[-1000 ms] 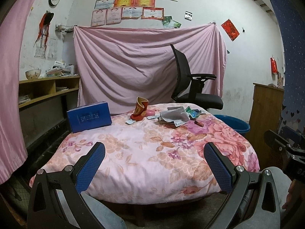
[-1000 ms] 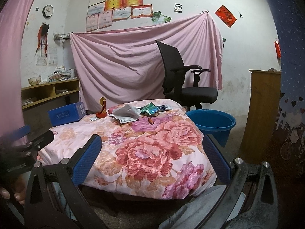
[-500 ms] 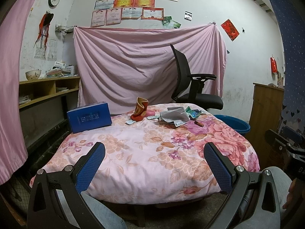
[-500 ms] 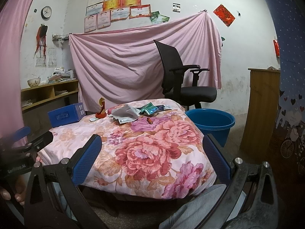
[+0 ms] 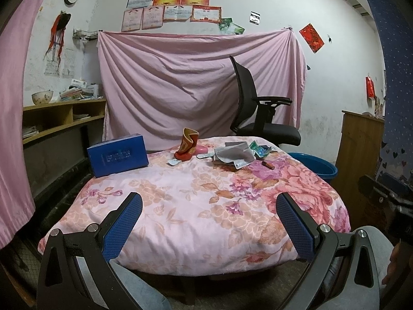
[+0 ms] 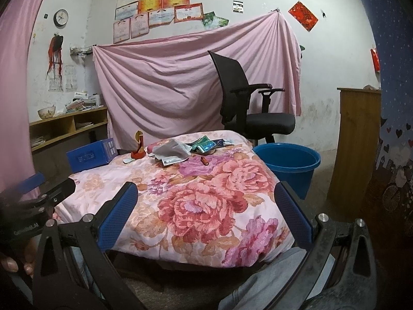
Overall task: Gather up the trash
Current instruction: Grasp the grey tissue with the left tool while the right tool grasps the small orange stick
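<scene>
My left gripper (image 5: 209,206) hangs short of the near edge of the round bench under the pink floral quilt (image 5: 196,201), blue-padded fingers (image 5: 124,222) spread wide, nothing between them. My right gripper (image 6: 205,204) sits the same way off the bench's right side, fingers (image 6: 117,214) released and empty.

The trash lies in a loose cluster on the far half of the bench. Crumpled grey plastic bag (image 5: 233,153) on top of flat papers; green and teal foil wrappers (image 5: 259,149) touching its right side; small reddish-brown cylinder (image 5: 268,164) alone just in front of them. Small white paper scrap (image 5: 173,162) near the base of a red and gold boot-shaped ornament (image 5: 188,147), which stands upright left of the bag.

Dark blue rectangular box (image 5: 117,155) at the bench's far-left edge, well apart from the litter. Blue plastic tub (image 6: 287,162) on the floor just beside the bench's right side, open top up. Black office chair (image 6: 247,103) behind it, against the hung pink sheet (image 5: 196,82).
</scene>
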`<state>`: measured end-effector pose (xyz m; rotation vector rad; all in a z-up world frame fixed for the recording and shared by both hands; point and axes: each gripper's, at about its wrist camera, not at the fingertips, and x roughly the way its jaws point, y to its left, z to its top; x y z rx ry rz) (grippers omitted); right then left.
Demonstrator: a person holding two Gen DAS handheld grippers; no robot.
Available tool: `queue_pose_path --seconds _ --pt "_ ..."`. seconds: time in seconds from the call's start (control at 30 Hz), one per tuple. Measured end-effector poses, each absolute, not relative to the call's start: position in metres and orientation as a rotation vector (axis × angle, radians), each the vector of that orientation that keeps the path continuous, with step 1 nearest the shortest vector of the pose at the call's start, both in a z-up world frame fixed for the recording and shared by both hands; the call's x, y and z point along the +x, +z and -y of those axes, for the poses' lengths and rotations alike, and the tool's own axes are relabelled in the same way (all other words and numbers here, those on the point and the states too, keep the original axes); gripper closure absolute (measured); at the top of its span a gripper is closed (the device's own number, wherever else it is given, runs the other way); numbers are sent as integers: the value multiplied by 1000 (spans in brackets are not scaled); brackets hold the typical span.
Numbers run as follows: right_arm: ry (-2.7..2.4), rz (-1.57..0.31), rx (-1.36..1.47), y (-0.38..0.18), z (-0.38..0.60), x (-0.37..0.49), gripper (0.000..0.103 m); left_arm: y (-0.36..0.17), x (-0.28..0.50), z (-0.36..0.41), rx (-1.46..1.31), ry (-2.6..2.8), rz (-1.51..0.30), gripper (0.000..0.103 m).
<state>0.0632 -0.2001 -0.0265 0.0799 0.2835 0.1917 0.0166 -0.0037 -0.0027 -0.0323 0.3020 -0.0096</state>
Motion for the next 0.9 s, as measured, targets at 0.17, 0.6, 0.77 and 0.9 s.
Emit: queue_pose_path --seconds 0.17,0.6,0.77,0.9 --pt "190 -282 81 -18 203 74 0 1 27 2 -42 -7 -311 2" --pt "231 -242 67 5 210 171 0 31 108 0 -60 14 -268 2" --pt "217 -238 40 7 209 216 0 35 153 2 -48 3 -274 2" --pt "216 -268 11 9 205 256 0 31 188 1 -32 6 -270 2"
